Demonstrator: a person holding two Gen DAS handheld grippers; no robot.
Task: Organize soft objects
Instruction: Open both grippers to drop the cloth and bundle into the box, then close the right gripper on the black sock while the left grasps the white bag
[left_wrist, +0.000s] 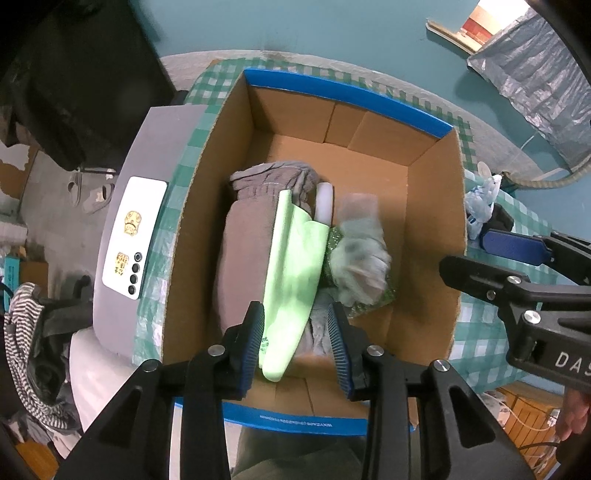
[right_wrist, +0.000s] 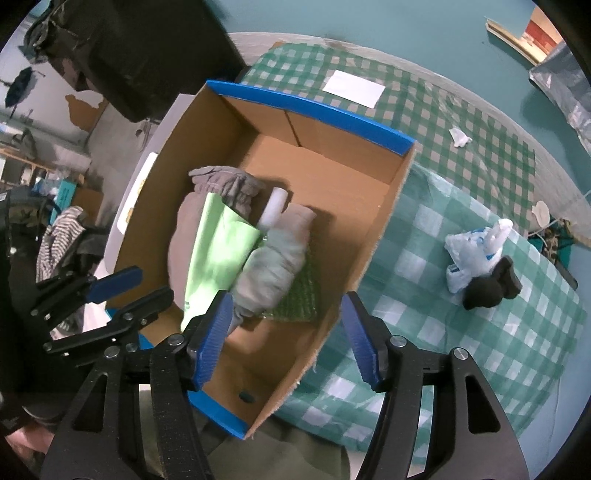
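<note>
A cardboard box with blue-taped rims (left_wrist: 436, 229) (right_wrist: 384, 206) stands on the green checked tablecloth. Inside lie a grey-brown folded garment (left_wrist: 240, 251) (right_wrist: 181, 229), a light green sleeve (left_wrist: 295, 269) (right_wrist: 218, 251), a white foam roll (left_wrist: 325, 203) (right_wrist: 275, 206), a pale grey bundle (left_wrist: 360, 258) (right_wrist: 277, 266) and a green glittery pouch (right_wrist: 299, 295). My left gripper (left_wrist: 297, 336) hangs open over the box's near end, empty. My right gripper (right_wrist: 284, 336) is open and empty, straddling the box's right wall. A crumpled white plastic bag (right_wrist: 476, 251) (left_wrist: 480, 203) and a black soft lump (right_wrist: 491, 284) lie on the cloth to the right.
A grey laptop with a white phone (left_wrist: 135, 236) on it sits left of the box. A white paper sheet (right_wrist: 352, 88) lies on the cloth behind the box. Striped clothing (left_wrist: 22, 325) is piled at far left. The floor beyond is teal.
</note>
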